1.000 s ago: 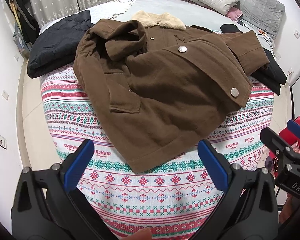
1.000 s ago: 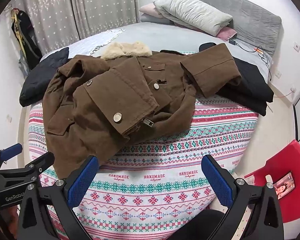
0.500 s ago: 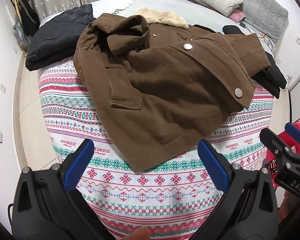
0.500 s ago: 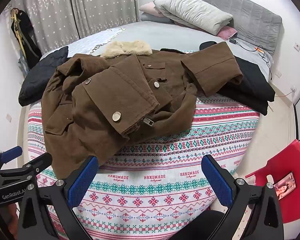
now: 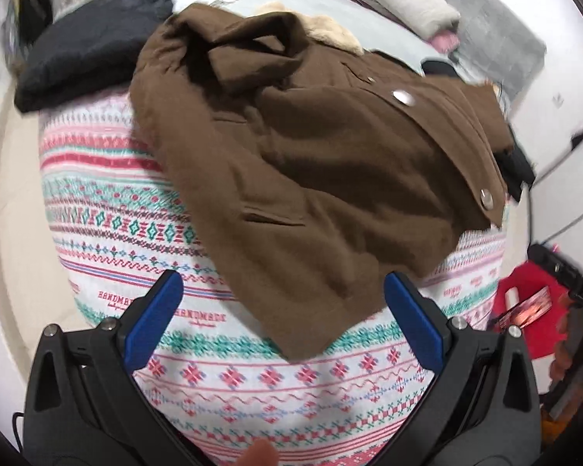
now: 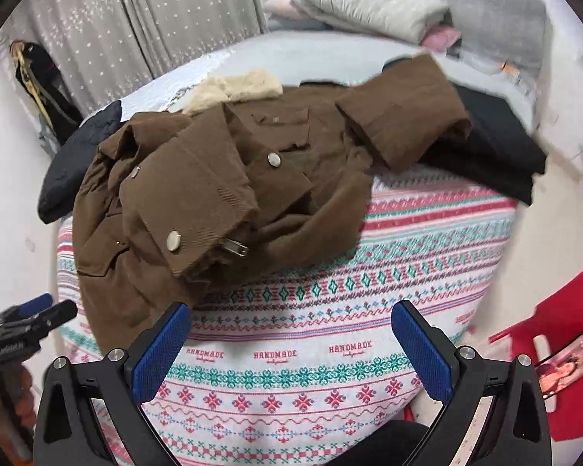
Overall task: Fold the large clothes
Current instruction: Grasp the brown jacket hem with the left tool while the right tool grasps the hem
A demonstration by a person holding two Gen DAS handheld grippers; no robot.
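Observation:
A brown jacket with a cream fleece collar and metal snap buttons lies crumpled on a patterned blanket on the bed. Its hem corner points toward me in the left wrist view. My left gripper is open and empty, hovering just in front of that hem corner. My right gripper is open and empty above the blanket, short of the jacket. The left gripper also shows at the left edge of the right wrist view.
A dark padded coat lies left of the jacket and a black garment lies under its right sleeve. Pillows sit at the bed's head. A red chair with a phone stands at the right.
Both grippers have moved closer to the bed and jacket. The left view has shifted so the hem corner sits between its fingers. The jacket itself has not moved.

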